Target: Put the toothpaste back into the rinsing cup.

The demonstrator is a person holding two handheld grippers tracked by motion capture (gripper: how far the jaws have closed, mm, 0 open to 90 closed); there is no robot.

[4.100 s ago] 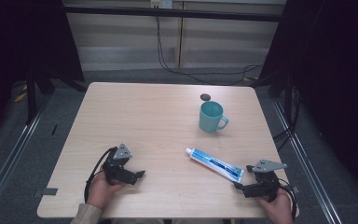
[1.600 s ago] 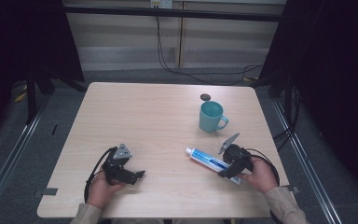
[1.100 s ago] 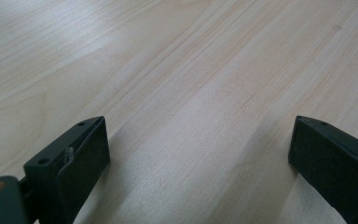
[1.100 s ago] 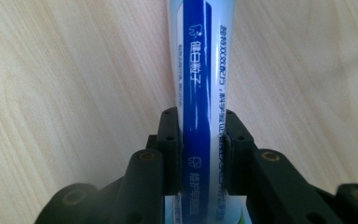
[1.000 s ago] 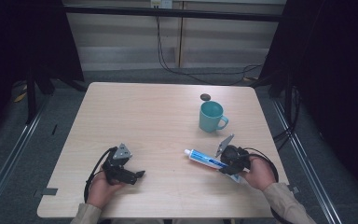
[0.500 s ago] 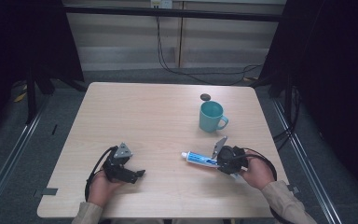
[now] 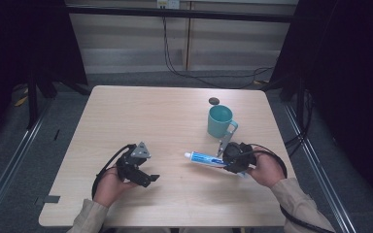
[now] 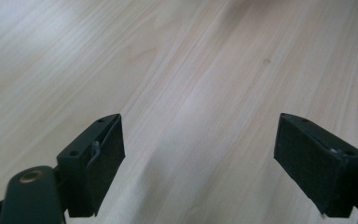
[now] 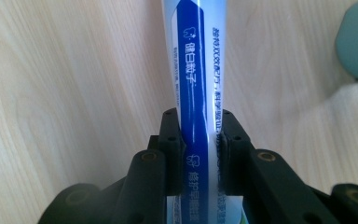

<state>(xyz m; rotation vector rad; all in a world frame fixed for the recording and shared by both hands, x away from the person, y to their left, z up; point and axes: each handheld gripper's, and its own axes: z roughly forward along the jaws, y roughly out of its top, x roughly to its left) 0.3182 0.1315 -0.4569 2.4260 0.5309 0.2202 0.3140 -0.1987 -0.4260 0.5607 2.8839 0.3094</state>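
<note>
Near the teal ceramic mug (image 7: 220, 121), our right gripper (image 9: 200, 140) clamps the blue-and-white plastic toothpaste tube (image 9: 193, 70) by its flat tail end. It seems light, soft, perhaps slippery. Our left gripper (image 8: 200, 158) stands wide open, holding nothing.

High view: the counter (image 7: 175, 126) is evenly and brightly lit from above, while the floor and the surroundings to either side of the counter fall into near-black shade. Shadows on the counter are short and soft; the teal mug (image 7: 219, 121) casts a faint one close to its base. The frame is slightly soft throughout. Left gripper view: the wood grain is sharp near the jaws and blurs toward the far edge of the counter, with pale glare there. Right gripper view: the toothpaste tube (image 9: 193, 70) shows a glossy highlight along its length; the mug beside it is out of focus.
</note>
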